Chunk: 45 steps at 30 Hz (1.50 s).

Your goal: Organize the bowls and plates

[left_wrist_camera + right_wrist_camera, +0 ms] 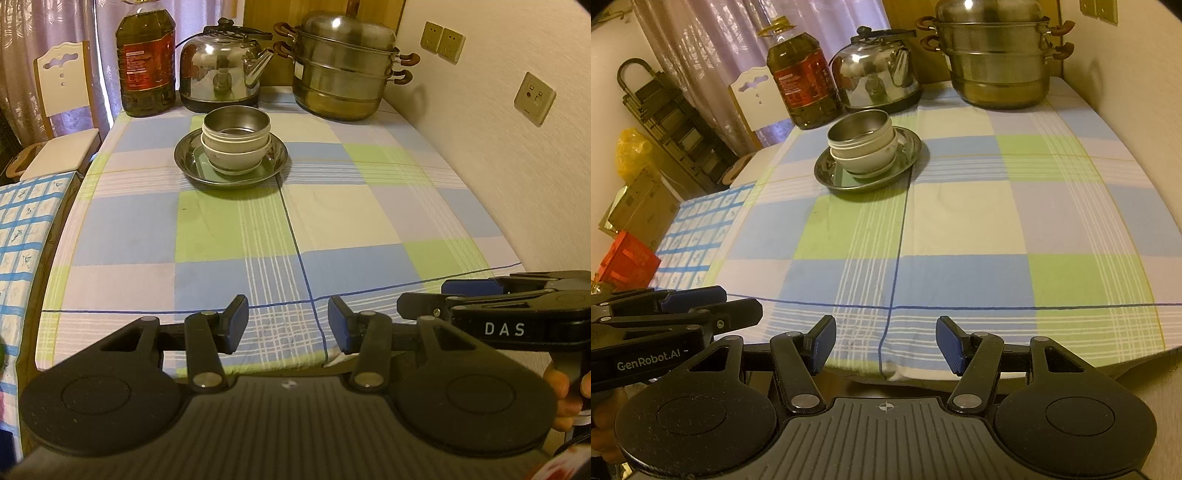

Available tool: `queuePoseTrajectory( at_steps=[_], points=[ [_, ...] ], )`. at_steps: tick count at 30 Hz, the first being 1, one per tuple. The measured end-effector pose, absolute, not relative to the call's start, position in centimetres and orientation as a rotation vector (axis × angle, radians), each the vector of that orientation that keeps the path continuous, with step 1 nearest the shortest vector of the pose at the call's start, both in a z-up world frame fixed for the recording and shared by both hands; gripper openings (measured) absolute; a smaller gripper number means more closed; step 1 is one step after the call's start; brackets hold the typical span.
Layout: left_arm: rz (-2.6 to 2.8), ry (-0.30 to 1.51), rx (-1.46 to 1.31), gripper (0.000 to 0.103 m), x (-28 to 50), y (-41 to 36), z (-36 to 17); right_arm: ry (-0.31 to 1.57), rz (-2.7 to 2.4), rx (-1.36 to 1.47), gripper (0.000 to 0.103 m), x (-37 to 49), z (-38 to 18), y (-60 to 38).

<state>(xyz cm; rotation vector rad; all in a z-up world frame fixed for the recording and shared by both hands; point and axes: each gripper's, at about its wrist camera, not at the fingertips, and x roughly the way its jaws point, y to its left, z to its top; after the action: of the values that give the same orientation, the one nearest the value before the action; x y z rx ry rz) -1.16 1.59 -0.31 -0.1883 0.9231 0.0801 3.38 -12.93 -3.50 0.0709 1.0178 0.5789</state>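
Note:
A steel bowl (236,123) sits nested on white bowls (236,157), which stand on a green square dish (207,171) inside a round steel plate (188,162) at the table's far middle. The same stack shows in the right wrist view: steel bowl (860,127), white bowls (871,157), steel plate (912,151). My left gripper (288,321) is open and empty over the table's near edge. My right gripper (886,345) is open and empty, also at the near edge. Each gripper shows at the other's side: the right gripper (424,301) and the left gripper (738,304).
At the back stand an oil bottle (146,62), a steel kettle (221,70) and a stacked steamer pot (343,70). A wall with sockets (443,40) runs along the right. A white chair (62,110) and a blue-patterned cloth (26,221) lie left of the checked tablecloth (258,229).

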Motion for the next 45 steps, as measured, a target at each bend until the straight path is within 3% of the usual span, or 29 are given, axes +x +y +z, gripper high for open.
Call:
queuePoseTrajectory(
  at_steps=[45],
  points=[
    [0.068, 0.923, -0.175, 0.044, 0.1, 0.2, -0.6, 1.017, 0.568, 0.086, 0.060, 3.7, -3.5, -14.0]
  ],
)
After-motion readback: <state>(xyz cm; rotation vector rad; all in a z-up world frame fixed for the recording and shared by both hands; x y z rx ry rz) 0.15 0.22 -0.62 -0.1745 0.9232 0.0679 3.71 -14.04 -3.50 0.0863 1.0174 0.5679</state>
